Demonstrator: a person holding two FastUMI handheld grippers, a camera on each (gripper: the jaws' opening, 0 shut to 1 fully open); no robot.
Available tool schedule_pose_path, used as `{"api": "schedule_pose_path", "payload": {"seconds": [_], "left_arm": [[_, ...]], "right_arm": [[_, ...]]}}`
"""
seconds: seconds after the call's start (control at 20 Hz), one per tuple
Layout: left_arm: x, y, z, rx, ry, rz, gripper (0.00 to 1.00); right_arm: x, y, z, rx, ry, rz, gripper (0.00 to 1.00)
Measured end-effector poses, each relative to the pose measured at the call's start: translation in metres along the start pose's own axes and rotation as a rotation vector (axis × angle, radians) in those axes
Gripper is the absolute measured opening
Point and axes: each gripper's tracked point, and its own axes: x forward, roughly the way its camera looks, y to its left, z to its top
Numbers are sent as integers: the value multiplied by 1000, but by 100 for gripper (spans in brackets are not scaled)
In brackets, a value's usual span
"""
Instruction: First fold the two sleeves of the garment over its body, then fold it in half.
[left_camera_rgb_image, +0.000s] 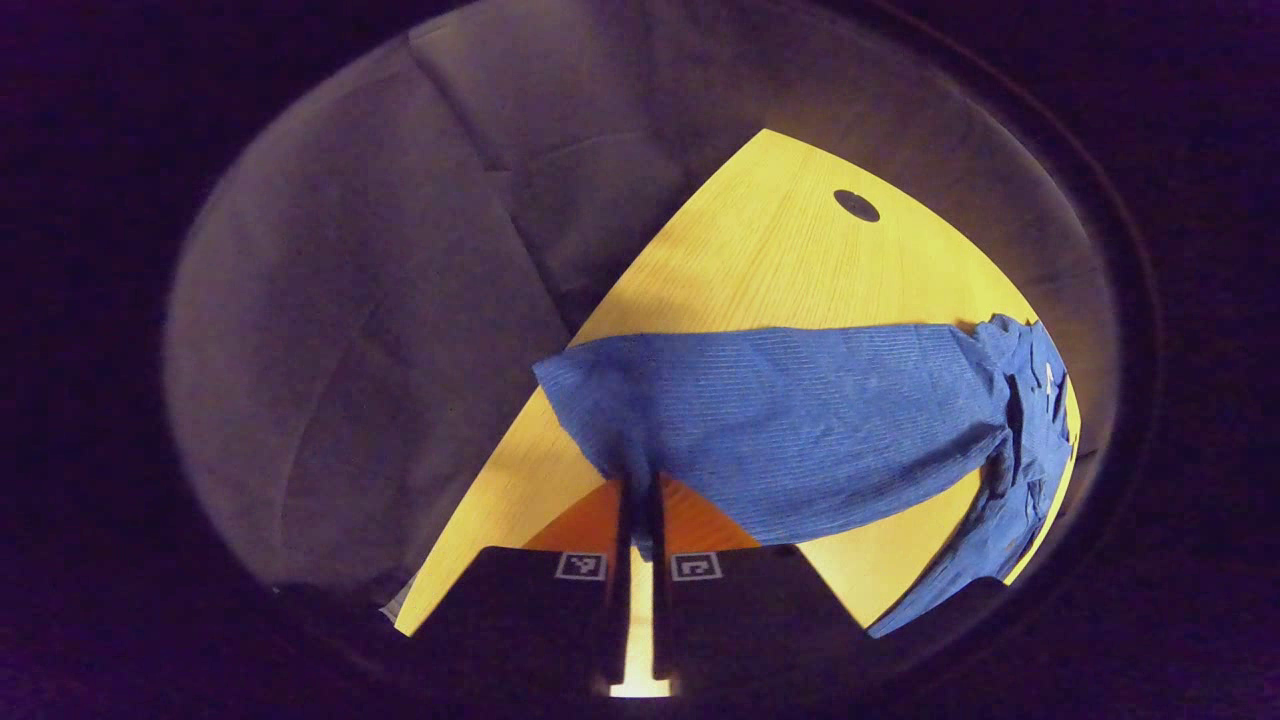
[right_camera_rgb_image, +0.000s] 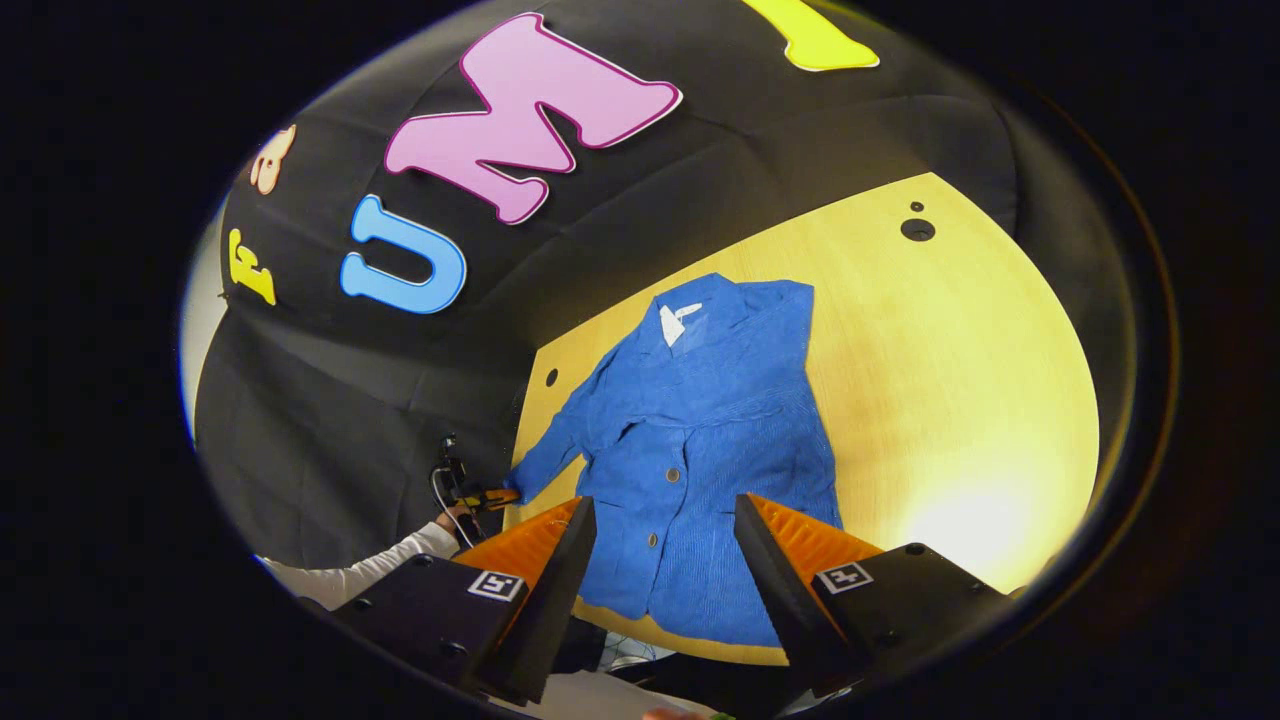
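Observation:
A blue button-front garment lies flat on the yellow wooden table, collar and white label at the far end. Its one outstretched sleeve reaches sideways off the body. My left gripper is shut on that sleeve's cuff, lifting it just above the table. In the right gripper view, that gripper shows at the table's left edge, held by a hand in a white sleeve. My right gripper hangs open above the garment's lower front, near the hem, with nothing between its fingers.
The table has a round dark hole at its far right corner and a smaller one near the left edge. Bare tabletop stretches right of the garment. The booth's dark cloth wall stands behind the table.

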Motion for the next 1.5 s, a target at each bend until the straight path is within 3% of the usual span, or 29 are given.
{"api": "schedule_pose_path", "payload": {"seconds": [0.1,0.3,0.65,1.0,1.2,1.4,1.5], "left_arm": [[-2,-2,0,4,4,34,0],[-23,-26,15,45,-67,-25,0],[-153,-124,76,311,-353,-155,0],[-261,-333,74,612,-579,-333,0],[-271,-459,24,700,-525,-496,0],[-242,-553,-24,813,-434,-557,0],[-224,-579,-44,858,-386,-549,0]], "right_arm": [[2,3,0,-1,2,3,90],[-5,-2,3,-4,-16,6,90],[-10,-10,13,1,-51,21,90],[-25,-33,29,7,-92,37,89],[-35,-56,24,9,-96,11,90],[-48,-86,7,12,-84,-26,90],[-53,-100,-1,39,-85,-39,90]]}}
